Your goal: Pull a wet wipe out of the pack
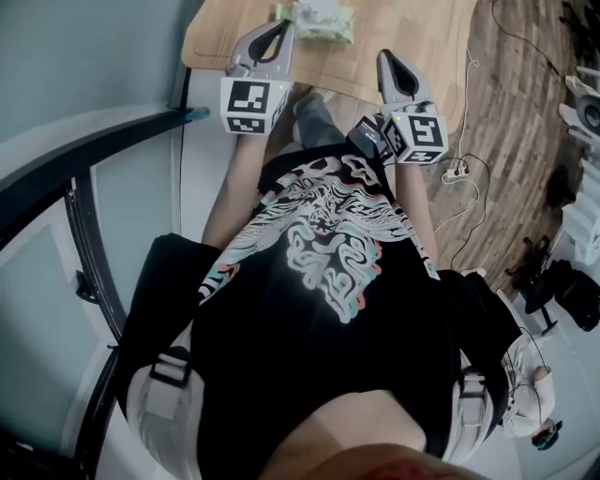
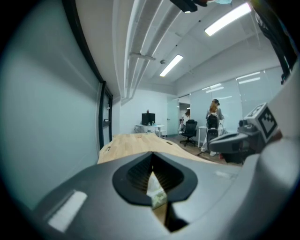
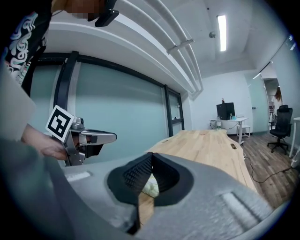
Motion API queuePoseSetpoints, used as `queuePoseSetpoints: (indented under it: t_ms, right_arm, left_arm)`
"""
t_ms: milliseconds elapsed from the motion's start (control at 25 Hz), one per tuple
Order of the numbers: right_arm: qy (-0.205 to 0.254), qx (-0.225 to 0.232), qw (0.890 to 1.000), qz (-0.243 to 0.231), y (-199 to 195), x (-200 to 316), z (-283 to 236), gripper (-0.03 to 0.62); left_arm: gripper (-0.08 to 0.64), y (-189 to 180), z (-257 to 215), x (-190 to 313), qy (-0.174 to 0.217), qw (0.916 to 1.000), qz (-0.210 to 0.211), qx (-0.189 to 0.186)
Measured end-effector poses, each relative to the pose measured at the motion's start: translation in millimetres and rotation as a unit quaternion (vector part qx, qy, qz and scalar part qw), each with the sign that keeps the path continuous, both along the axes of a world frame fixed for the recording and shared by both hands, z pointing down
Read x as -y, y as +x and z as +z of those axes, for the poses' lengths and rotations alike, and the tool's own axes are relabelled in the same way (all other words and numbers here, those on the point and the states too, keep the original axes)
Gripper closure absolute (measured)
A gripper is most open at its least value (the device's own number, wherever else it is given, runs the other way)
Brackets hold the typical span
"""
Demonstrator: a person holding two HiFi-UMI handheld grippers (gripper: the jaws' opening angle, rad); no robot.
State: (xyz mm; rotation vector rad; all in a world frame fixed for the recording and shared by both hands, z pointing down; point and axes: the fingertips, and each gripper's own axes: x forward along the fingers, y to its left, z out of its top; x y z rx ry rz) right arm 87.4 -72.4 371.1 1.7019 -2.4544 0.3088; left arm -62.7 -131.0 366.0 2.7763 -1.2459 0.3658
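Light wood table point(image 1: 412, 42) w/ a greenish wet-wipe pack point(image 1: 317, 21) lying flat on it, nr the person's side.

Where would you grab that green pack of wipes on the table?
Probably from above: the wet wipe pack lies flat on the table, broad face up, so one short end can be pinned down. Its opening is too small to make out.

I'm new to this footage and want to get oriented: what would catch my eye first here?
In the head view, the left gripper and the right gripper stand out. Each carries a black-and-white marker cube and has its jaws together, pointing over the near edge of the wooden table. A pale green wet wipe pack lies on the table by the left gripper's tip. The person's black T-shirt, with its white swirling print, fills the middle.
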Motion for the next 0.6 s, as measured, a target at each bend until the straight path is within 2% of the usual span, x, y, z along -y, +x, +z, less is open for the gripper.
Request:
queuePoseSetpoints:
  t_ms: [600]
  right_arm:
    - [-0.036, -0.008, 0.999, -0.034, -16.8, 24.6, 32.8, 0.592]
  left_arm:
    - [0.568, -5.8, 46.1, 13.6, -0.044, 0.9989, -0.007, 0.015]
